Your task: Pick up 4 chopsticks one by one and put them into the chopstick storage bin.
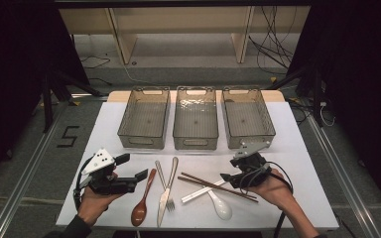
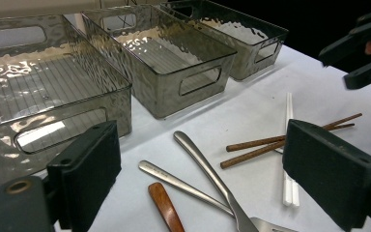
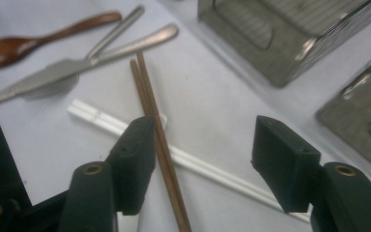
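Cutlery lies on the white table (image 1: pixel 297 148) in front of three bins. From left to right lie a wooden spoon (image 1: pixel 143 201), a fork (image 1: pixel 161 179) crossed by a knife (image 1: pixel 167 191), brown chopsticks (image 1: pixel 213 186) across white chopsticks (image 1: pixel 198 194), and a white ceramic spoon (image 1: pixel 221 206). My left gripper (image 1: pixel 132 167) hovers open just left of the wooden spoon, and its jaws frame the knife handle (image 2: pixel 207 169). My right gripper (image 3: pixel 207 145) is open low over the brown chopsticks (image 3: pixel 147 92), which pass just inside one jaw, untouched by the pads. It sits at the chopsticks' right end (image 1: pixel 229 169).
Three empty smoky plastic bins stand side by side at the back: left (image 1: pixel 142 141), middle (image 1: pixel 194 142), right (image 1: pixel 268 119). Bare table lies between the bins and the cutlery. The table edges drop to a dark floor on both sides.
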`<state>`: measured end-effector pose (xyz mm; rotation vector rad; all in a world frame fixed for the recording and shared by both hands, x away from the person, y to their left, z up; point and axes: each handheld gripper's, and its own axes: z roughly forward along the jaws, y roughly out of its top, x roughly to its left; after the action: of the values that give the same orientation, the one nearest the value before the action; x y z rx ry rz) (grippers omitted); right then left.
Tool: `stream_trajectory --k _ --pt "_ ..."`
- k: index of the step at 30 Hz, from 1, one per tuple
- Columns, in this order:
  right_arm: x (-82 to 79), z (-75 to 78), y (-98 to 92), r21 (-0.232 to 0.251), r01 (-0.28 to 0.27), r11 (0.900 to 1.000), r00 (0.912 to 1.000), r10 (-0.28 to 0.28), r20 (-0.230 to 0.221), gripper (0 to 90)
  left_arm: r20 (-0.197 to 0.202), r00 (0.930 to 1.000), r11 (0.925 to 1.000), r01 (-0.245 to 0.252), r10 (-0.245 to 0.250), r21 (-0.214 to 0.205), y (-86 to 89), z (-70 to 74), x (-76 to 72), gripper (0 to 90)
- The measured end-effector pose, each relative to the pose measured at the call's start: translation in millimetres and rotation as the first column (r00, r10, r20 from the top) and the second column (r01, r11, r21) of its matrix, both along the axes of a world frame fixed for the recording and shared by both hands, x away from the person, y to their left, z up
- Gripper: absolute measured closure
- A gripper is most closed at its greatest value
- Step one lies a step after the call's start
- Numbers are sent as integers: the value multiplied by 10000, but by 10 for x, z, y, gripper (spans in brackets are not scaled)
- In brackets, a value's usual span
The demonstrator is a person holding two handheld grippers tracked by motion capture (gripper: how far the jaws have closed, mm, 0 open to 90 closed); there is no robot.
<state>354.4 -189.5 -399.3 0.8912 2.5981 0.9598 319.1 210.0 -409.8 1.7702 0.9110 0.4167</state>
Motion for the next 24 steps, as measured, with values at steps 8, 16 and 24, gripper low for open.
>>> stream_trajectory --k 8,16,24 --pt "27 -115 119 -979 -811 9919 9944 738 -763 564 26 10000 10000 11 -11 30 4 4 -3 128" --pt "23 -266 171 -1900 -1298 9732 9825 1003 -1572 670 56 10000 10000 21 -21 40 -2 5 -3 129" --pt "25 -364 185 -2580 -1553 9536 9771 1098 -1823 696 66 10000 10000 37 -37 33 -5 7 -6 129"
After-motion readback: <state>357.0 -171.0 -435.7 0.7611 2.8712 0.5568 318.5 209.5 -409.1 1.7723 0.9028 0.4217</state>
